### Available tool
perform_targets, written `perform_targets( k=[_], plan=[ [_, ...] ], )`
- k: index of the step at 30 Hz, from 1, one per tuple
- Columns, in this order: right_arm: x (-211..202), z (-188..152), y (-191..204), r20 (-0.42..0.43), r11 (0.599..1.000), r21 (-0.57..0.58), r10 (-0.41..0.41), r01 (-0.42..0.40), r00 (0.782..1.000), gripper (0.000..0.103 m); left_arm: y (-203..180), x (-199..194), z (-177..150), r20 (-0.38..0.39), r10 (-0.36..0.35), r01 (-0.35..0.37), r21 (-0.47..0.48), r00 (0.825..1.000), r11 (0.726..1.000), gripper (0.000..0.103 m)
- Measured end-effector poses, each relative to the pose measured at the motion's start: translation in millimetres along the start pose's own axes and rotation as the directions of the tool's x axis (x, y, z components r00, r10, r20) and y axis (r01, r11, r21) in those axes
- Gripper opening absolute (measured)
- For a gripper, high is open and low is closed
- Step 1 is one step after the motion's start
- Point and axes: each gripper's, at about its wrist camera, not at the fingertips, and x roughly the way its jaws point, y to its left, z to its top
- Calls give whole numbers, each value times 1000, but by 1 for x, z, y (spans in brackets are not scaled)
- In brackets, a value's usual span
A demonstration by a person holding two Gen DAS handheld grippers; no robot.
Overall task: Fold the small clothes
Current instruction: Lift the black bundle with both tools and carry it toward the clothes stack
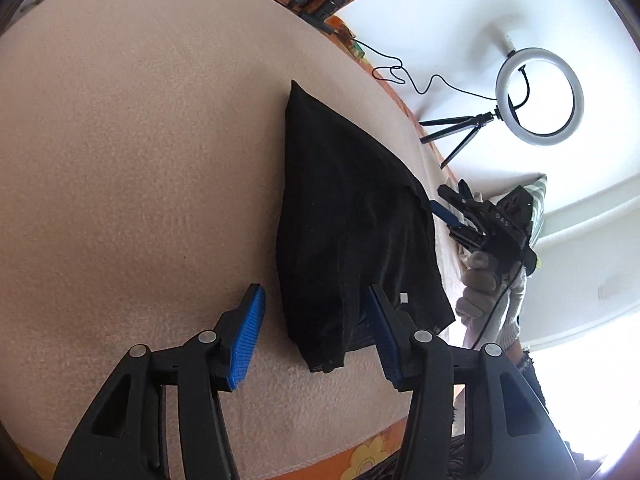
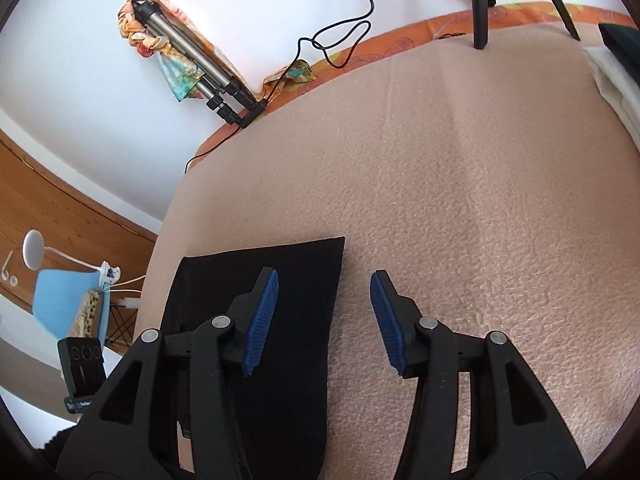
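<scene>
A black garment [image 1: 352,216] lies folded into a long strip on the pink blanket [image 1: 140,160]. My left gripper [image 1: 316,328] stands open over the strip's near end, which sits between the blue pads [image 1: 248,332] without being pressed. In the right wrist view the same garment [image 2: 280,272] is at the lower left. My right gripper [image 2: 326,312] hovers open across its right edge, one finger above the cloth and the other above bare blanket [image 2: 480,200]. From the left wrist view, the right gripper [image 1: 440,200] shows at the garment's far side, held by a gloved hand [image 1: 480,280].
A ring light on a small tripod [image 1: 538,96] stands past the blanket's edge. A folded tripod [image 2: 200,64] and a black cable [image 2: 340,28] lie by the wall. Tripod legs [image 2: 482,4] stand at the far edge. White folded cloth [image 2: 612,80] sits at the right.
</scene>
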Motion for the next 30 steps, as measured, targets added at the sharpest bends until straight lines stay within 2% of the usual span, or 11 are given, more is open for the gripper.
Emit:
perform_targets(
  k=[4,7,9,13,14,15,16,19,25,30],
  plan=[
    [11,7,-9,6,999,31,39,-39,999,51,-10,7,0,-5,-21,21,36,1000,999,48],
    [20,12,-3,8,998,9,63,-64,998,51,-18,15,1,-18,-27,28,64,999,998,44],
    [26,11,4,1,997,-21,74,-74,997,51,-16,18,0,-28,-21,23,74,999,997,29],
    [31,6,15,-10,994,-74,77,-78,997,49,-15,24,4,-37,3,1,96,999,995,13],
    [33,5,16,-20,993,-72,87,-88,996,39,-16,26,4,-37,2,1,97,999,995,11],
    [37,4,16,-42,993,-68,97,-100,994,17,-17,26,4,-37,9,-6,104,999,995,9],
    [42,2,18,-61,994,-72,78,-83,995,10,-21,26,4,-33,25,-21,123,999,992,9],
    [39,0,29,-45,992,-118,30,-35,999,7,-31,23,3,-13,60,-57,179,998,982,7],
    [15,6,45,15,991,-133,1,1,1000,6,-55,9,-1,56,114,-126,304,992,944,7],
    [-4,8,66,47,984,-175,-10,18,999,6,-73,3,-4,90,108,-134,381,990,915,6]
  ],
)
